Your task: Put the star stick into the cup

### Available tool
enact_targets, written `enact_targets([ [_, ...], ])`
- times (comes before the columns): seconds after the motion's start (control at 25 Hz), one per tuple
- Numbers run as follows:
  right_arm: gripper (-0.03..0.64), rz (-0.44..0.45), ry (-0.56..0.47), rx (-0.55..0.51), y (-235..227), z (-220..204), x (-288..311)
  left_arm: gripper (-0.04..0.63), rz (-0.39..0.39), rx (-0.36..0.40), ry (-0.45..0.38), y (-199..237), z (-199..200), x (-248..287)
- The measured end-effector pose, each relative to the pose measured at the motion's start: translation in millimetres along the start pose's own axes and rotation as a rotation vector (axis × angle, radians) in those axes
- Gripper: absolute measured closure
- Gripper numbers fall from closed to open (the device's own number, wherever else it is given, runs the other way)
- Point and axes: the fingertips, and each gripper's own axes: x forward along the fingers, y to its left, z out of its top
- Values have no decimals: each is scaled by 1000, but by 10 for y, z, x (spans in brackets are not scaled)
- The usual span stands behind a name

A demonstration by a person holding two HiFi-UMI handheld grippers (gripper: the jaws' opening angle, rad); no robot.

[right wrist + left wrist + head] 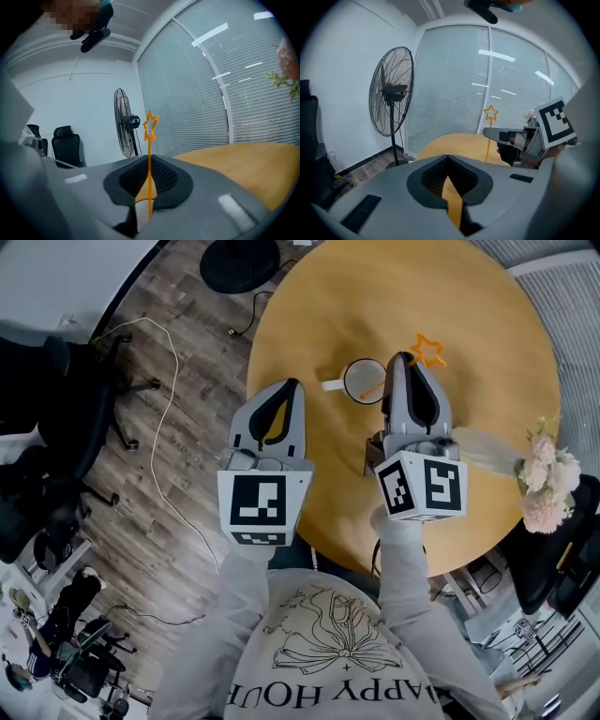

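A white cup (360, 381) stands on the round wooden table (309, 306). My right gripper (401, 360) hovers just right of it, shut on the thin orange star stick (430, 350). The star points away from me and the stick's lower end lies over the cup's mouth; whether it is inside I cannot tell. In the right gripper view the star stick (150, 127) stands upright, pinched between the closed jaws of the right gripper (149, 158). My left gripper (289, 388) hangs over the table's left edge, shut and empty. From the left gripper (448, 158) view, the star stick (490, 113) rises above the right gripper (506, 136).
Pink flowers (546, 474) sit at the table's right edge. A standing fan (391, 91) is left of the table, its round base (241, 263) on the wood floor. Black office chairs (56, 399) and a white cable (169, 427) lie to the left.
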Motion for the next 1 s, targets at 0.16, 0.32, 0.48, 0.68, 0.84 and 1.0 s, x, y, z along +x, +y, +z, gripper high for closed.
enact_targets([
  [0.16,591,-3,30,13,-24,-143,67,589,1,-15,15,17,-78,58],
  [0.32,591,4,50,10,-30,-252,135,589,2,-28,24,33,-129,112],
  [0.48,591,9,51,13,-49,-283,193,589,-1,-34,32,21,-157,172],
  [0.68,591,15,56,17,-110,-305,292,589,-3,-35,41,19,-185,258],
  [0.84,588,25,67,18,-153,-328,371,589,-5,-36,47,13,-197,321],
  [1.0,584,35,76,16,-153,-346,436,591,-11,-40,53,-1,-209,373],
])
